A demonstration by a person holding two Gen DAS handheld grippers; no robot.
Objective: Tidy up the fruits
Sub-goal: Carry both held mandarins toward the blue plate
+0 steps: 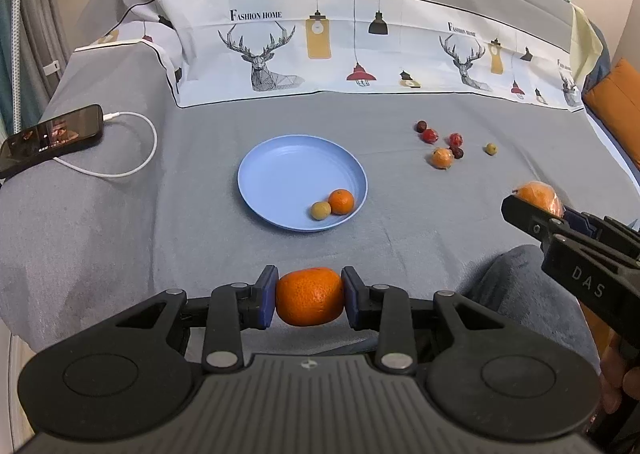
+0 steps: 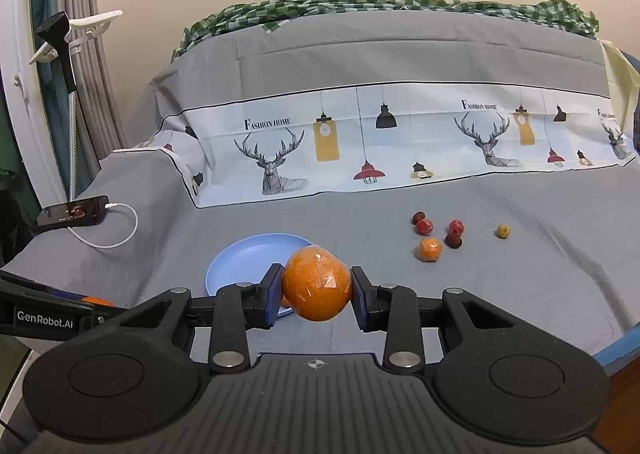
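Note:
A blue plate (image 1: pixel 280 173) lies on the grey cloth and holds a small orange (image 1: pixel 341 201) and a yellow-green fruit (image 1: pixel 321 210). My left gripper (image 1: pixel 310 297) is shut on a tangerine (image 1: pixel 310 296), held near the front of the cloth. My right gripper (image 2: pixel 316 286) is shut on a plastic-wrapped orange (image 2: pixel 317 284), in front of the plate (image 2: pixel 244 260); it shows at the right of the left wrist view (image 1: pixel 536 193). Loose fruit lies to the right: a wrapped orange (image 2: pixel 429 249), several red fruits (image 2: pixel 425 226) and an olive-coloured one (image 2: pixel 503 231).
A phone (image 1: pixel 52 135) on a white charging cable (image 1: pixel 136 157) lies at the left of the cloth. A printed deer-and-lamp cloth (image 1: pixel 320 49) rises at the back. An orange cushion (image 1: pixel 616 93) sits far right.

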